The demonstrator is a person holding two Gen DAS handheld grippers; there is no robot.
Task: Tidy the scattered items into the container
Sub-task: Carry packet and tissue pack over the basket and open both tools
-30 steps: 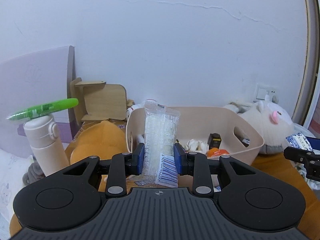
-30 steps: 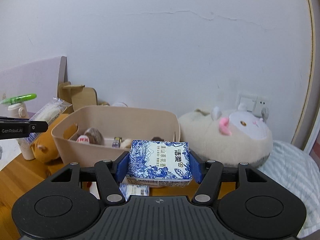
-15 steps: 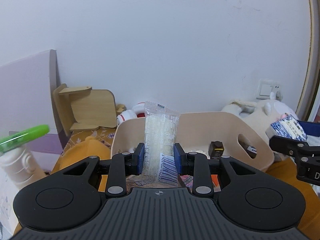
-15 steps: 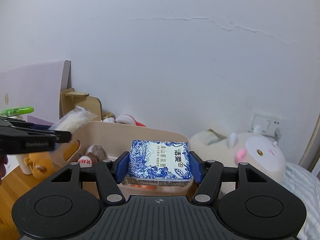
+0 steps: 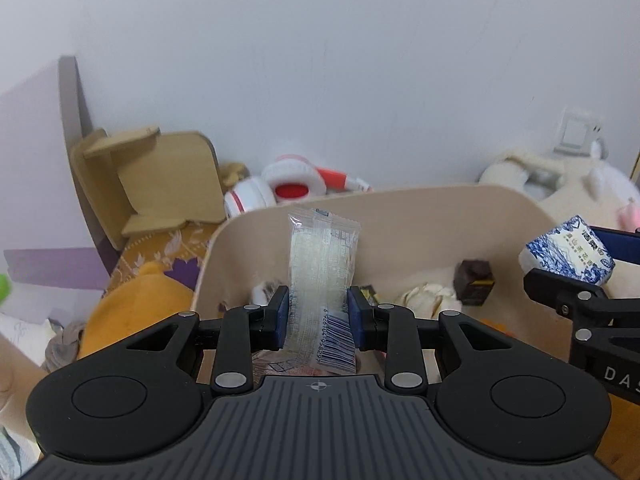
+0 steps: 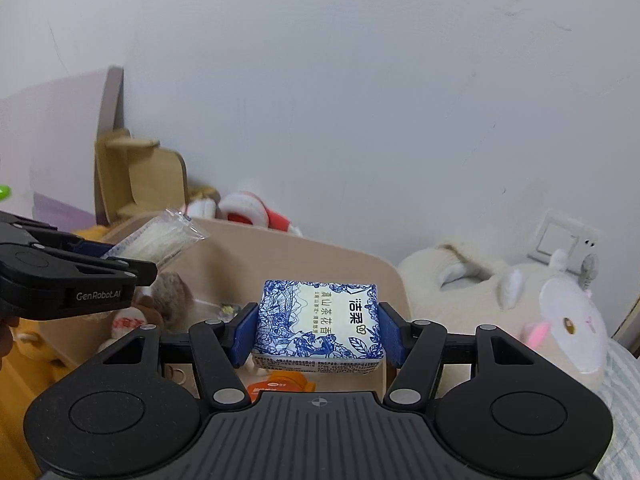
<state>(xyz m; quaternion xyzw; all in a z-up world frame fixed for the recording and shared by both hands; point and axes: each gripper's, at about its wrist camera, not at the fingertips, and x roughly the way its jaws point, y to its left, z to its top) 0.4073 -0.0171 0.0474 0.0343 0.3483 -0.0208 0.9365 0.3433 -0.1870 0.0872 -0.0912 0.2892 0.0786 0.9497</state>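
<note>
- The beige container (image 5: 400, 216) fills the centre of both wrist views, already holding small items.
- The right gripper (image 6: 318, 330) clamps a blue-and-white tissue pack (image 6: 318, 324) above the container's 3 o'clock end; releasing there risks it striking the rim and tumbling out.
- The left gripper (image 5: 318, 316) pinches a clear packet (image 5: 322, 276) upright over the 9 o'clock end; the limp film could snag a finger on release.

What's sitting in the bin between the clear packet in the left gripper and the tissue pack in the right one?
In the left wrist view, between the clear packet and the tissue pack, the bin holds a dark brown box and a crumpled cream item.
</note>
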